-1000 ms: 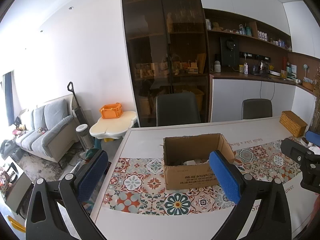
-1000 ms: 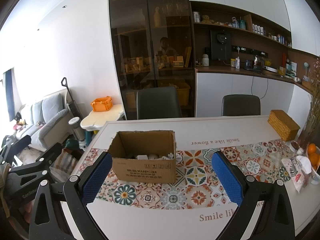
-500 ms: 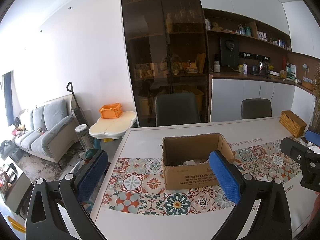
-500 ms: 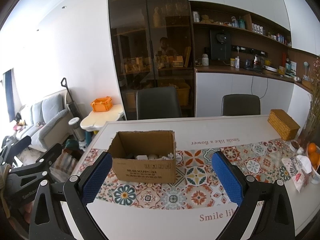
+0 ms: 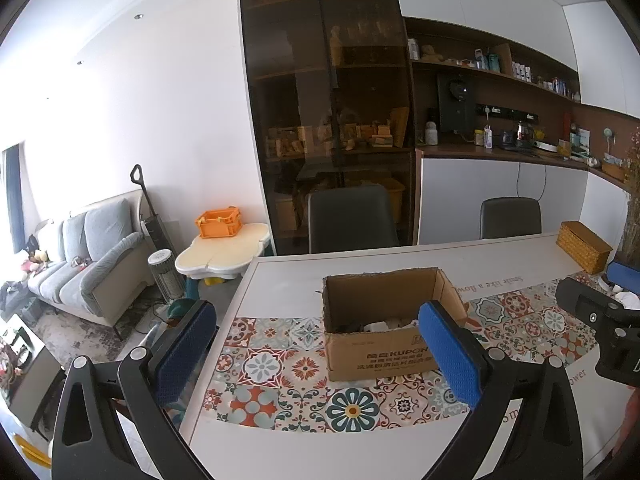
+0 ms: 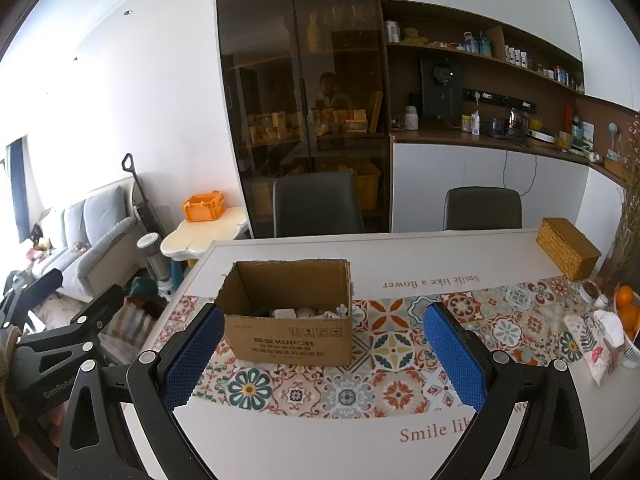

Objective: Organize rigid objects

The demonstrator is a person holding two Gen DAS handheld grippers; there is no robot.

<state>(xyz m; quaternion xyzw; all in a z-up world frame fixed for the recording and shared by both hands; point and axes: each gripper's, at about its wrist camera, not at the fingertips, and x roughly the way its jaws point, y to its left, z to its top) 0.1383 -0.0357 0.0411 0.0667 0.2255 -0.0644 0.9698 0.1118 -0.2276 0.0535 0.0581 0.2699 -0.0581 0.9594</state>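
An open cardboard box stands on the patterned table mat; it also shows in the right wrist view. Small white objects lie inside it, mostly hidden by its walls. My left gripper is open and empty, held above the table's near edge in front of the box. My right gripper is open and empty, also in front of the box. The right gripper's body shows at the right edge of the left wrist view.
A woven basket box stands at the table's far right. A bowl of oranges and a patterned pouch lie at the right edge. Two dark chairs stand behind the table. A small cream side table with an orange crate is to the left.
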